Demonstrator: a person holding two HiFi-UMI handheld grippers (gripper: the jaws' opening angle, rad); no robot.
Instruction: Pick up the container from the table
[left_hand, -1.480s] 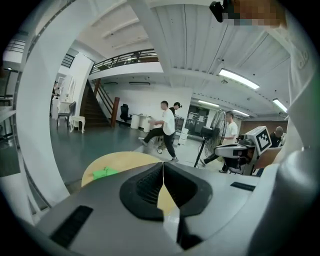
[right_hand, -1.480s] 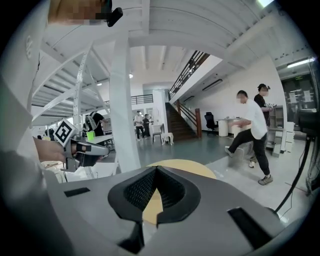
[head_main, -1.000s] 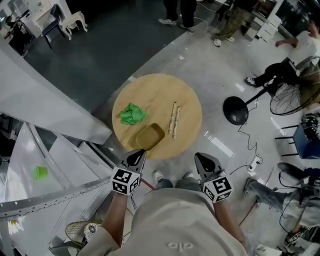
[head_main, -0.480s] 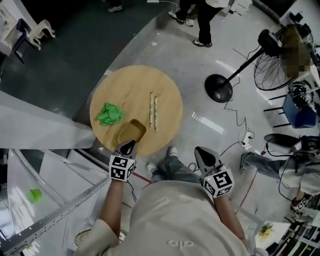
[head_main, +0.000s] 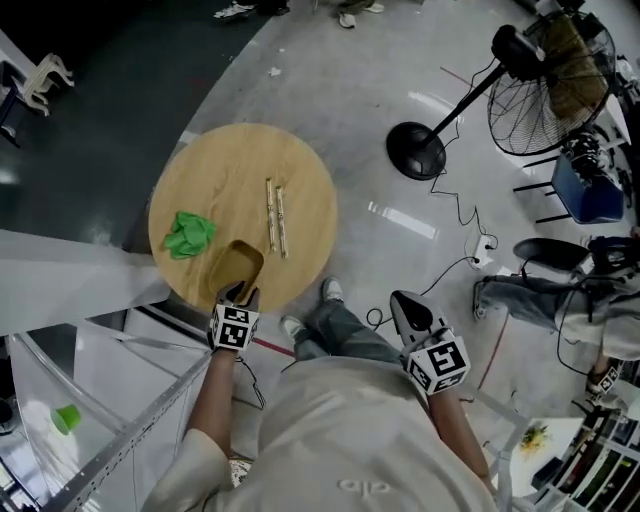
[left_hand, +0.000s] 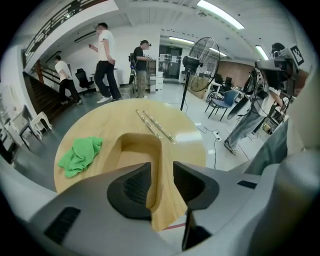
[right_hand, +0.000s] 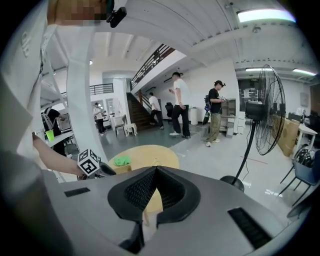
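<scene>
You're holding the left gripper (head_main: 238, 293) at the 6 o'clock edge of the round bench (head_main: 240, 165), pointing steeply down at the container (head_main: 233, 266). Its jaws are opening and spreading. In the left gripper view they're straddling the container's near right wall, left jaw inside the hollow, right jaw outside, and the pads aren't pressing on it. The container is sitting flat on the bench near the 6 to 7 o'clock rim, open side up. It's looking empty and the same tan as the wood.

A green cloth (head_main: 188, 233) is lying bunched at 8 o'clock, just beside the container but apart from it. Two sticks (head_main: 275, 217) are lying side by side just right of centre, running from 12 to 6 o'clock, their near ends close to the container's far right corner.

You're keeping the right gripper (head_main: 400, 300) off the bench, at 4 o'clock from it over the floor. Its jaws are pressed together with nothing between them. A fan (head_main: 545, 85) is standing on the floor at 2 o'clock, well apart.
</scene>
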